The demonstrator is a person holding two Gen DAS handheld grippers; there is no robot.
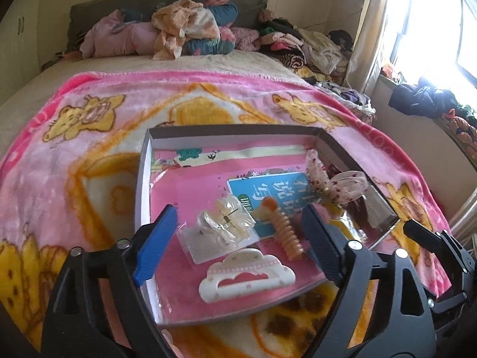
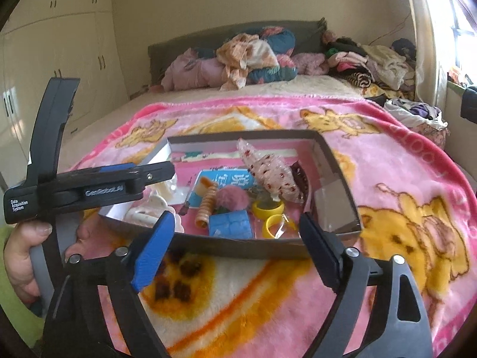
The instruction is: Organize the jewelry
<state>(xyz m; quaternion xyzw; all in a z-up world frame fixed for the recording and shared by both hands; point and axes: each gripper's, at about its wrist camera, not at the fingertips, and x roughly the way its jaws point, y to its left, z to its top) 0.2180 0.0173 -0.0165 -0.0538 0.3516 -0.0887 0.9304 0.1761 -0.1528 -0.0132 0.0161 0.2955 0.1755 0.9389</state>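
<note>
I see a wide bed [image 2: 125,110] with a beige cover, and across its near half lies a pink blanket [image 1: 98,137] printed with yellow bears. Directly on that blanket sits a shallow open box [image 1: 143,179] with grey walls, its long sides running across my view; hair clips and small trinkets lie inside it. Up at the headboard end, I make out a heap of pink and floral bedding [image 1: 167,32] piled on the beige cover, and to its right, along the window side, a jumble of folded and crumpled clothes [image 1: 310,47]. The blanket's far edge falls well short of both heaps.
</note>
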